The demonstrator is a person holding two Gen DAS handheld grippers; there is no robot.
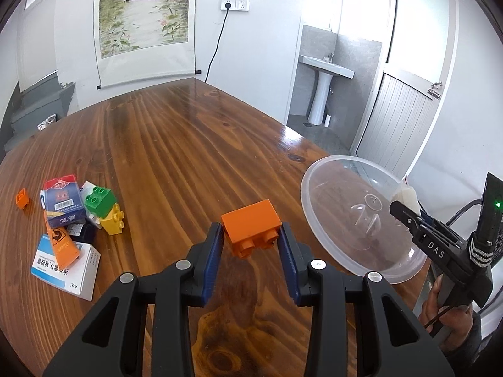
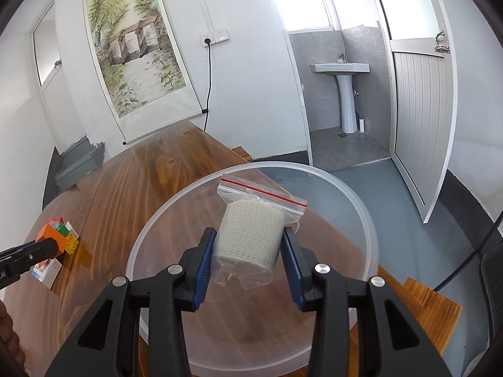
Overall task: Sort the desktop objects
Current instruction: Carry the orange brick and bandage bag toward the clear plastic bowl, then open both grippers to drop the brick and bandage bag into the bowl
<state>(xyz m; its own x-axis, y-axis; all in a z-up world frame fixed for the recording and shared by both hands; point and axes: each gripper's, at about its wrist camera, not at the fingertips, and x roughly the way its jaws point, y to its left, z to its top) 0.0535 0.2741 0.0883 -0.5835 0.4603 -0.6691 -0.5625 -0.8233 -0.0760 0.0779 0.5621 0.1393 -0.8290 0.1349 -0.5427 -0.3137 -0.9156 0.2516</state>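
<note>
Left gripper (image 1: 251, 242) clamped on orange block (image 1: 250, 231), held above wooden table (image 1: 176, 144), clear of pile with green block (image 1: 100, 199). Right gripper (image 2: 248, 251) clamped on bagged gauze roll (image 2: 248, 235), over clear bowl (image 2: 355, 207). Block probably light, rigid; flat sides best. Roll likely soft, squashy, bag slippery: grip roll body, not film.

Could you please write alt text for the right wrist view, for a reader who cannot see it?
The right gripper clamps a white gauze roll in a zip bag above a clear plastic bowl on a wooden table. At far left, the left gripper holds an orange block near a pile of toy blocks and boxes.
</note>
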